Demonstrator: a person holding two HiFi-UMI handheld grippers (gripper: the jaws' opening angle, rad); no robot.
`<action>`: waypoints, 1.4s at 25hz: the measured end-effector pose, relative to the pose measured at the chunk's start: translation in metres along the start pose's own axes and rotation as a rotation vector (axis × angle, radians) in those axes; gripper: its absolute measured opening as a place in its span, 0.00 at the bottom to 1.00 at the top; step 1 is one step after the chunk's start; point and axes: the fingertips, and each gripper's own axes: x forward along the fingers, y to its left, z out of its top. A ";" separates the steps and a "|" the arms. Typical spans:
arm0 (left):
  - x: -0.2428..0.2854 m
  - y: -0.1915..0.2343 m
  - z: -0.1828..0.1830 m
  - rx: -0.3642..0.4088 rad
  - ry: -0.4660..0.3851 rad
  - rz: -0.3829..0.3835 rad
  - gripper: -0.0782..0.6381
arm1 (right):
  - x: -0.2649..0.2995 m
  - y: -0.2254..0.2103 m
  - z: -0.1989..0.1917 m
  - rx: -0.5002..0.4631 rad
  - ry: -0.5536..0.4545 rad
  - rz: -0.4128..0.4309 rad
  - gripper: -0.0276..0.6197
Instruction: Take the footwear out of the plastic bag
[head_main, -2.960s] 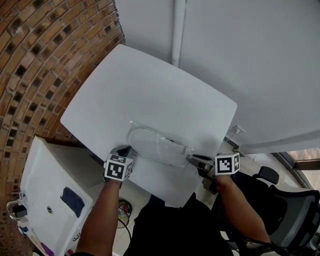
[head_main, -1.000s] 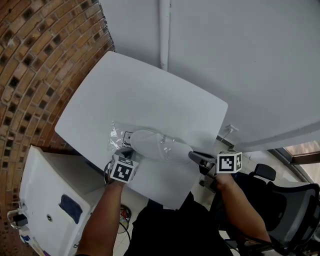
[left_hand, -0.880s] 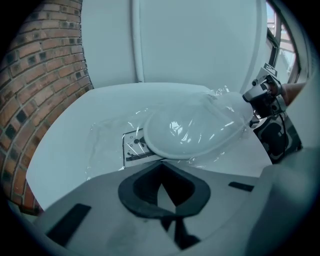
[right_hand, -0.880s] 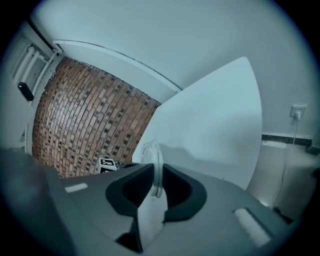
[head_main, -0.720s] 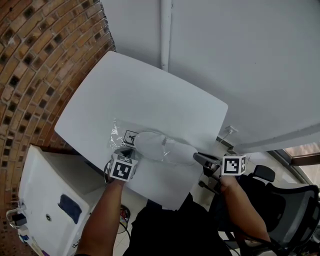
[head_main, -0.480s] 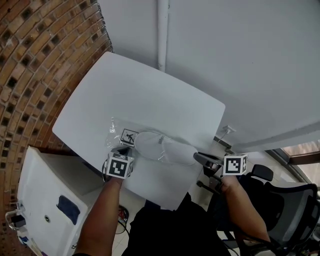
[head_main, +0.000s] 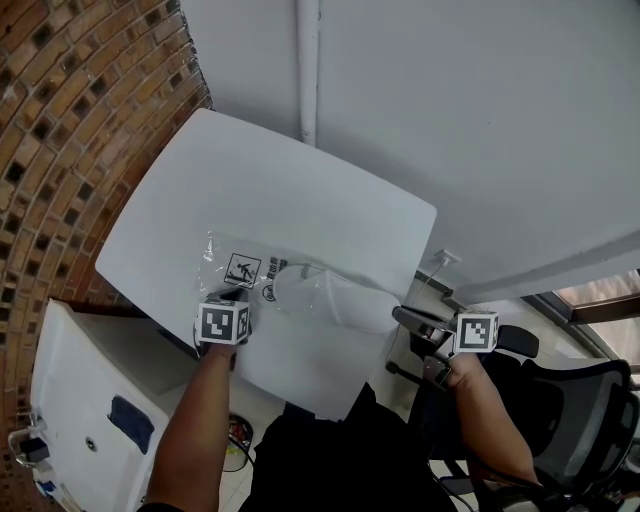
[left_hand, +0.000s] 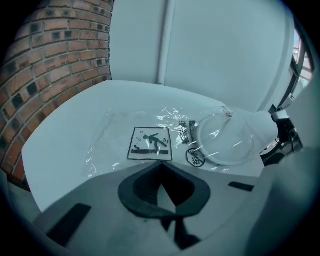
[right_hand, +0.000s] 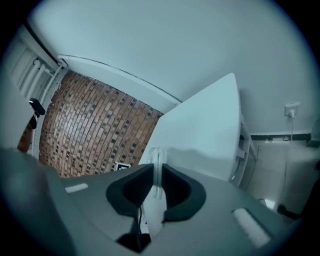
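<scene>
Tongs, left: the left gripper (head_main: 234, 296) (left_hand: 161, 163) points steeply down at the table. Its jaws are pressed together on the near edge of the plastic bag and pinch the film.
Tongs, right: the right gripper (head_main: 399, 316) (right_hand: 157, 167) sits just off the table's right edge. Its jaws are clenched on a thin white rim of the slipper, which runs edge-on between them.
Slipper: the white slipper (head_main: 330, 298) (left_hand: 227, 142) lies lengthwise over the table's near half, close to the right edge. Its rounded end is under glinting film at the bag's mouth. The other end is bare and reaches the right gripper.
Plastic bag: the plastic bag (head_main: 228, 266) (left_hand: 130, 131) is clear and crinkled, on the table's near-left part. Its left portion lies flat. A square black-and-white warning pictogram (head_main: 241, 269) and a small round stamp are printed on it.
Table: the table (head_main: 290, 170) is white with rounded corners and is seen from above.
Forearms: the person's two bare forearms come up from below the table's near edge, one behind each marker cube.
Brick wall: the brick wall (head_main: 70, 110) is curved, brown and tan, and stands at the table's left.
Pipe: a white upright pipe (head_main: 306, 70) runs on the pale wall beyond the table's far edge.
Cabinet: a white cabinet (head_main: 80, 400) stands below the table's near-left edge.
Chair: a black office chair (head_main: 575, 420) stands off the table's near-right side.
</scene>
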 end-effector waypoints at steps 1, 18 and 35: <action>0.000 0.002 0.002 -0.009 -0.005 0.006 0.12 | -0.004 0.001 0.001 0.004 -0.010 0.009 0.13; 0.001 0.014 0.010 -0.220 -0.046 0.104 0.12 | -0.089 0.023 0.031 0.071 -0.224 0.097 0.13; -0.002 -0.016 0.041 -0.171 -0.110 0.002 0.12 | -0.127 0.051 0.024 0.034 -0.290 0.114 0.13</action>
